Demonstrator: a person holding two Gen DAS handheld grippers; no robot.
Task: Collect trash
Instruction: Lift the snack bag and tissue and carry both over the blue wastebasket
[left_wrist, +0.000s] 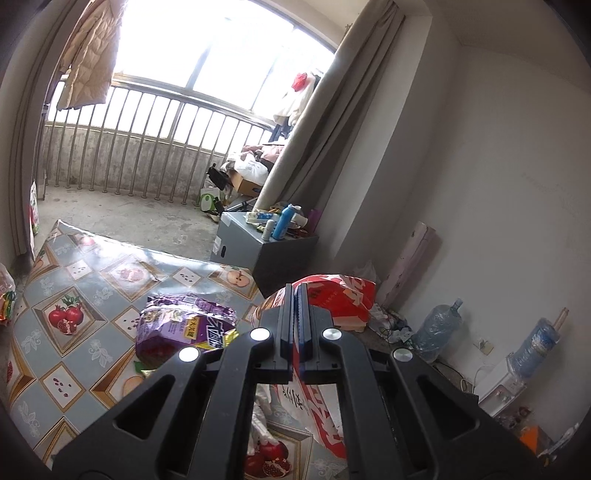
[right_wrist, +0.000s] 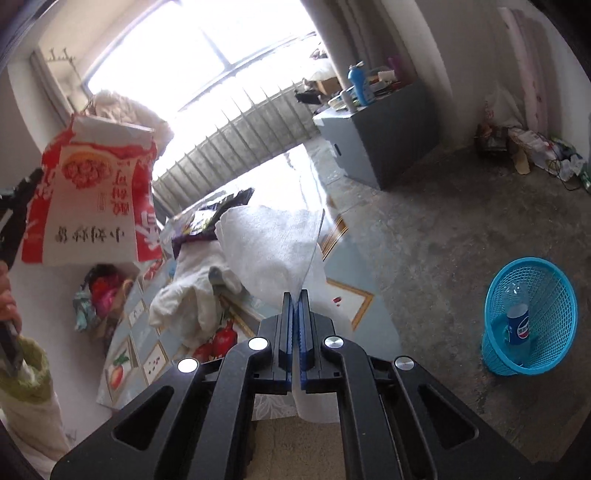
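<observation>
Above the fruit-print table (left_wrist: 74, 295), the left gripper (left_wrist: 297, 291) pinches a red-and-white paper bag (left_wrist: 332, 299); the right gripper (right_wrist: 294, 299) pinches a white tissue (right_wrist: 273, 240). Next, both probably go into the blue mesh basket (right_wrist: 554, 295).

A surface (left_wrist: 74, 291) covered in a fruit-patterned cloth is carrying a purple snack bag (left_wrist: 184, 326) and white towels (right_wrist: 192, 299). A blue basket (right_wrist: 532, 317) is sitting on the concrete floor (right_wrist: 443, 229).
</observation>
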